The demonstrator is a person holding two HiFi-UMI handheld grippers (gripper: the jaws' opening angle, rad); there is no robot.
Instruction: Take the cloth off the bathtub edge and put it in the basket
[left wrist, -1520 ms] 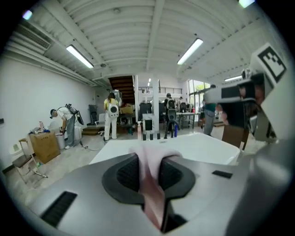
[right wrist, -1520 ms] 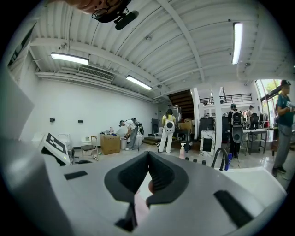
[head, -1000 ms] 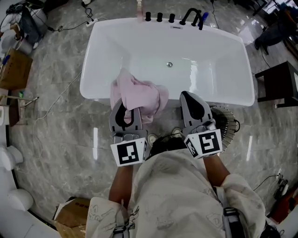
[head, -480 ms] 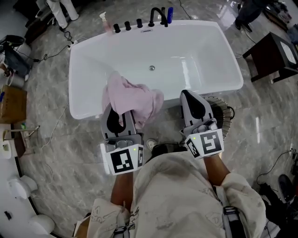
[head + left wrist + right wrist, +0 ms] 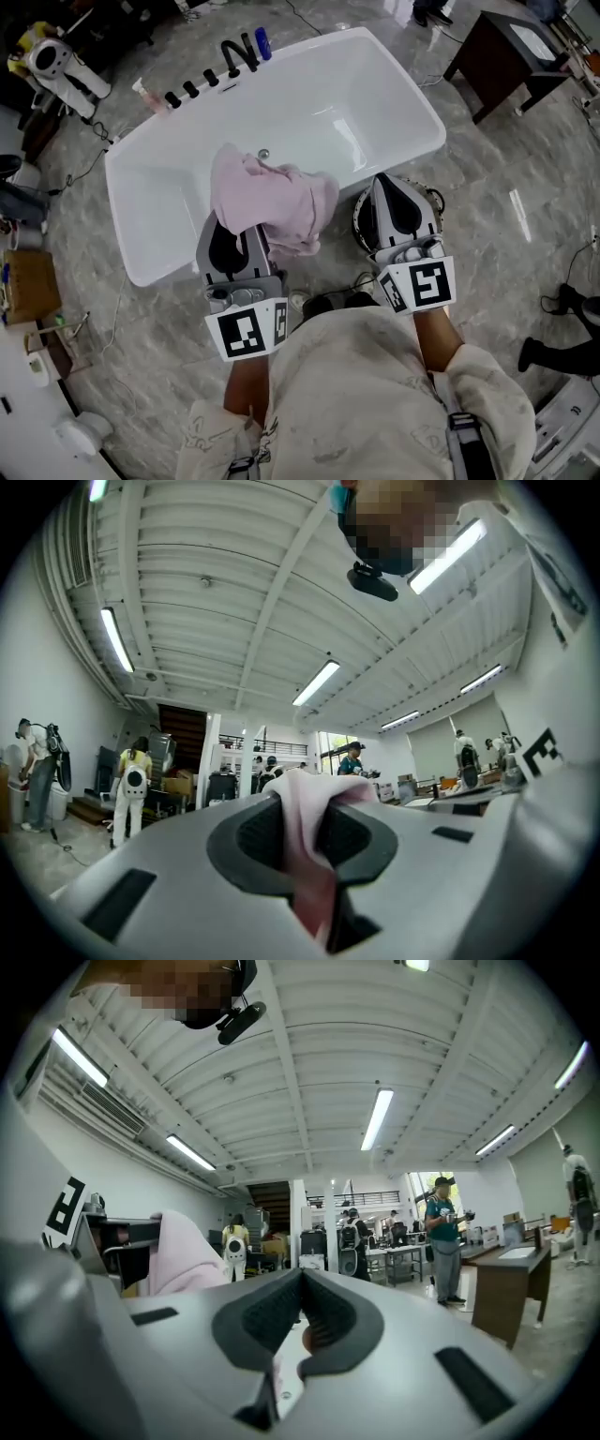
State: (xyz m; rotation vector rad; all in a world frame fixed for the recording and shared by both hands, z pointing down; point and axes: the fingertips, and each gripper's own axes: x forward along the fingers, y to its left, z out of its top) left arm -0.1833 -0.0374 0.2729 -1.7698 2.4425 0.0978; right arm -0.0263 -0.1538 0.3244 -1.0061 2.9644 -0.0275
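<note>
The pink cloth point(image 5: 272, 197) hangs bunched from my left gripper point(image 5: 239, 230), which is shut on it above the near rim of the white bathtub point(image 5: 141, 267). In the left gripper view a fold of the cloth point(image 5: 305, 841) is pinched between the jaws of that gripper point(image 5: 300, 803). My right gripper point(image 5: 394, 187) is shut with nothing in it, and it hovers over the round wire basket point(image 5: 361, 225) on the floor beside the tub. In the right gripper view the right gripper point(image 5: 302, 1288) has its pads together, and the cloth point(image 5: 183, 1255) shows at the left.
Black taps point(image 5: 234, 61) line the tub's far rim. A dark table point(image 5: 506, 37) stands at the upper right and a cardboard box point(image 5: 28, 281) at the left. Cables lie on the marble floor, and several people stand around the hall.
The head view has swung, so the tub now lies tilted and further left. Both grippers moved together, the cloth going along in the left one. The basket now sits under the right gripper.
</note>
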